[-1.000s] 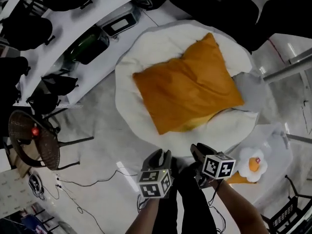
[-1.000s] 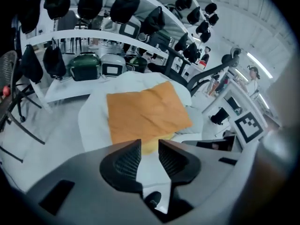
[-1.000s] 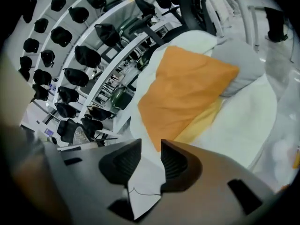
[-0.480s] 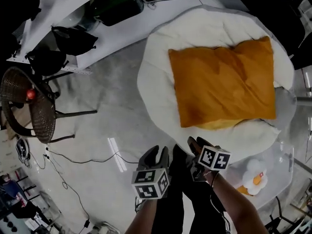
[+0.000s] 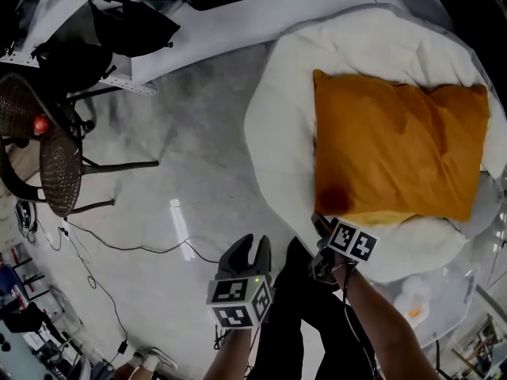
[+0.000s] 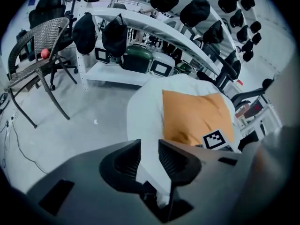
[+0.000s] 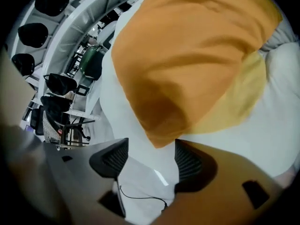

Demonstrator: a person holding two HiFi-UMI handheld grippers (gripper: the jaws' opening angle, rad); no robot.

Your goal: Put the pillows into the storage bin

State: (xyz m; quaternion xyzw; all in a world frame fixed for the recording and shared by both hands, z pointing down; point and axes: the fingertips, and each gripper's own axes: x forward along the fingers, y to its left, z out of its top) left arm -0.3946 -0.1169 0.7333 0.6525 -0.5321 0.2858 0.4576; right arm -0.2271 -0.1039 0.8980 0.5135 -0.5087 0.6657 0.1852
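Right gripper (image 7: 151, 146) has its jaws flung wide, having just been opening, and nothing is pinched: the near corner of the orange pillow (image 5: 396, 157) sits just ahead of the gap, untouched. A second ago this gripper hung short of the white cushion (image 5: 277, 133); now its tips reach that cushion's lower edge, right of centre in the head view. Left gripper (image 5: 252, 248) stands beside it at bottom centre, jaws a little apart and empty, over bare floor. The orange pillow lies flat on the white cushion, now at upper right rather than centre. The wicker chair (image 5: 55, 165) has slid up the left edge.
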